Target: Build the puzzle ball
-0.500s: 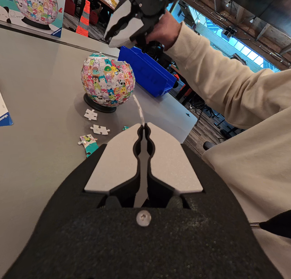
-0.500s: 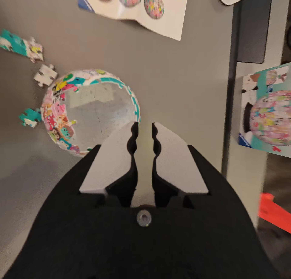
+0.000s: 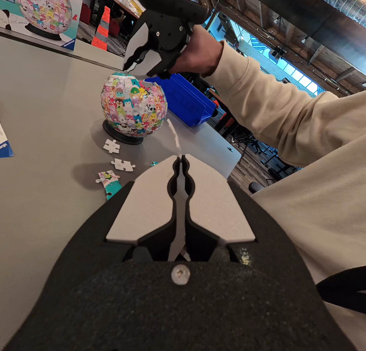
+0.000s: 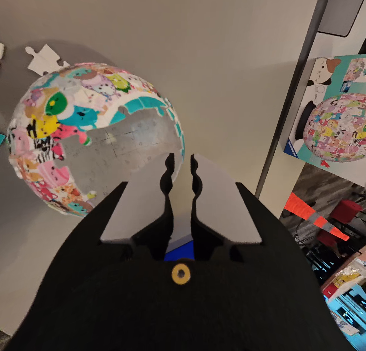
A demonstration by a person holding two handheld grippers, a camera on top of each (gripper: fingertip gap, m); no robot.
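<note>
1. The grey tabletop (image 3: 39, 107) is seen carrying the colourful, partly built puzzle ball (image 3: 133, 105) on its black round stand (image 3: 120, 136).
2. The left hand-held gripper (image 3: 180, 158) is closed on a thin curved white puzzle strip (image 3: 175, 138).
3. The right hand-held gripper (image 4: 182, 158) is held slightly open, empty, over the ball's uncovered top.
4. Loose white puzzle pieces (image 3: 111, 146) are noted beside the stand.

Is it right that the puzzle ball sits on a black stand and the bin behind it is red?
Nearly. The puzzle ball does sit on a black stand, but the bin behind it is blue, not red. The left wrist view shows it.
</note>
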